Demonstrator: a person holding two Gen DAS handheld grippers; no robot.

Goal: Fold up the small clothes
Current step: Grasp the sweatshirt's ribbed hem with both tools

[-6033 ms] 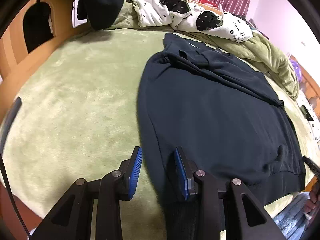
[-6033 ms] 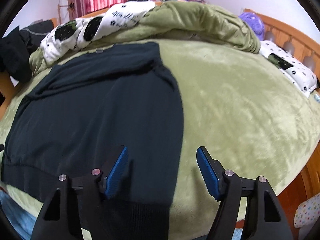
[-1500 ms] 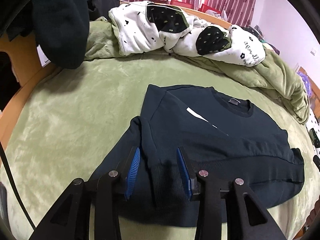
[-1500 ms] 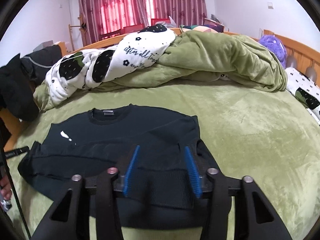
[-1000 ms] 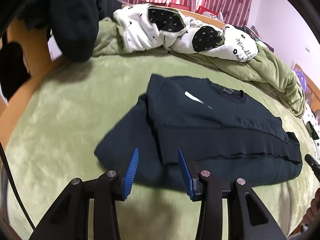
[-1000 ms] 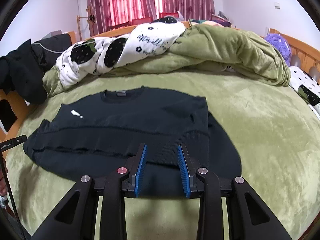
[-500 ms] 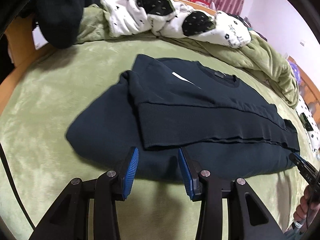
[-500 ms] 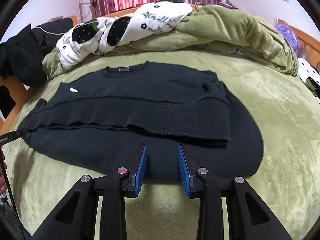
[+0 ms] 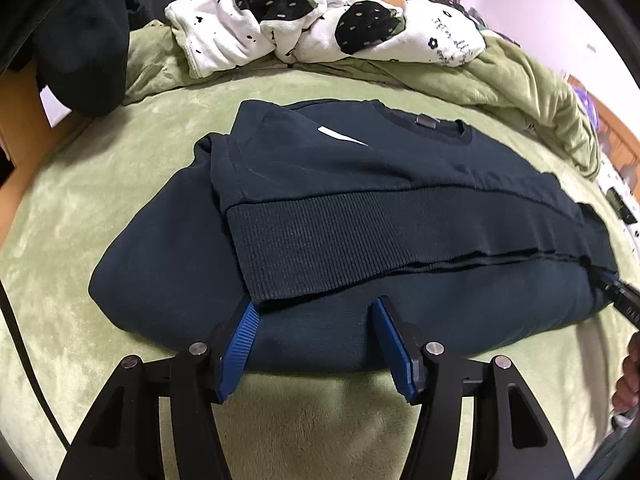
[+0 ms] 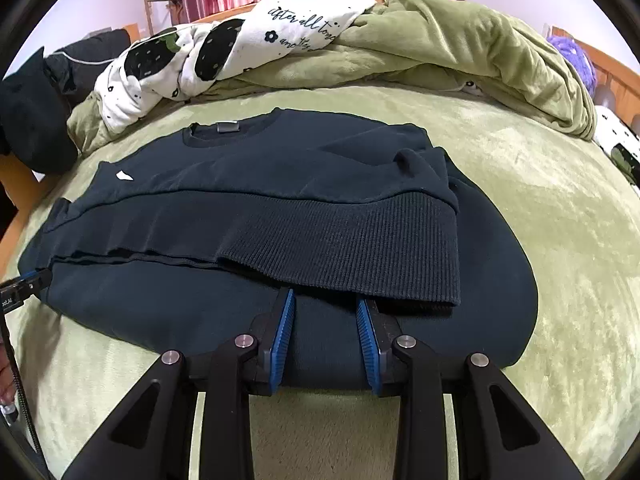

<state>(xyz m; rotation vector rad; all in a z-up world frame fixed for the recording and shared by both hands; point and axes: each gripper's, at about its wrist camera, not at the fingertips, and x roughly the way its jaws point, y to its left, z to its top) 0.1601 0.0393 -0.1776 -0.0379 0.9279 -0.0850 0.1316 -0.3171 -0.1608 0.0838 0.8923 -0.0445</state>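
A dark navy sweatshirt (image 9: 360, 208) lies on the green bed cover, folded so its ribbed hem band (image 9: 360, 236) rests across the chest below the collar. It also shows in the right wrist view (image 10: 280, 216). My left gripper (image 9: 314, 332) is open, its blue pads over the near folded edge at the garment's left part, holding nothing. My right gripper (image 10: 325, 320) is open, its pads just under the ribbed hem (image 10: 360, 256) at the right part, over the near fold.
A white black-spotted blanket (image 9: 320, 20) and a bunched green quilt (image 10: 460, 40) lie behind the sweatshirt. Dark clothing (image 9: 80, 40) hangs at the far left by the wooden bed frame (image 9: 24, 120). The other gripper's tip shows at the right edge (image 9: 620, 300).
Both grippers let go of the hem after laying it over the chest, drew back toward me, then came down close to the near folded edge. The left jaws have opened wider.
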